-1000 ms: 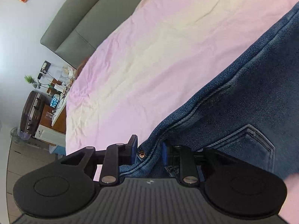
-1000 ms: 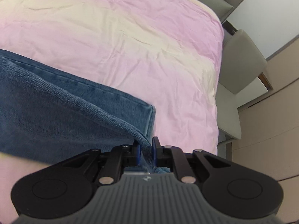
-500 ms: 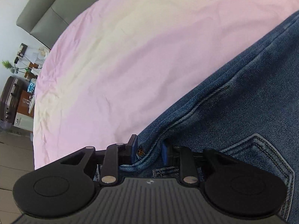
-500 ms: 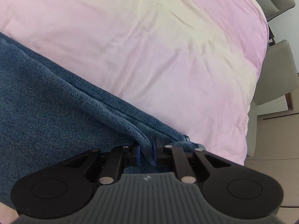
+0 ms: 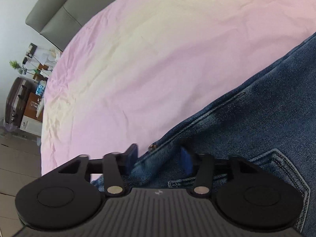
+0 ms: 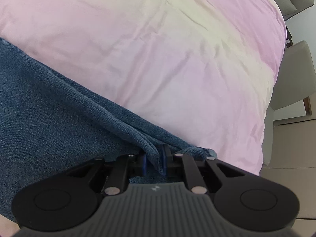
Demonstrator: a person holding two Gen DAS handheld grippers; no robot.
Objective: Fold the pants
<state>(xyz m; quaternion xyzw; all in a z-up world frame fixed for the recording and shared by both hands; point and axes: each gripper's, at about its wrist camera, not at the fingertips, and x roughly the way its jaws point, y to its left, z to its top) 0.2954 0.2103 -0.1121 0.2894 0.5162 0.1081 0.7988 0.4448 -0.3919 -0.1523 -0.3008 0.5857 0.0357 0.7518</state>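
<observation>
Dark blue jeans (image 5: 256, 128) lie on the pink bed sheet (image 5: 158, 59), with a back pocket at the lower right of the left wrist view. My left gripper (image 5: 159, 156) straddles the waistband edge beside a copper rivet; its jaws are opening wide and the pads stand clear of the denim. In the right wrist view the jeans (image 6: 49, 108) fill the lower left. My right gripper (image 6: 154, 160) has a folded ridge of the leg hem between its blue pads. Its jaws are opening, and a small gap shows beside the fabric.
A grey padded headboard (image 5: 59, 9) runs along the far side of the bed. A cluttered bedside table (image 5: 37, 73) and a dark suitcase (image 5: 13, 102) stand off the bed's left edge. A grey chair (image 6: 292, 75) stands beyond the right edge of the sheet (image 6: 158, 49).
Both grippers came down to the sheet with the jeans. The left pads have spread wide off the waistband; the right pads have parted slightly around the hem fold.
</observation>
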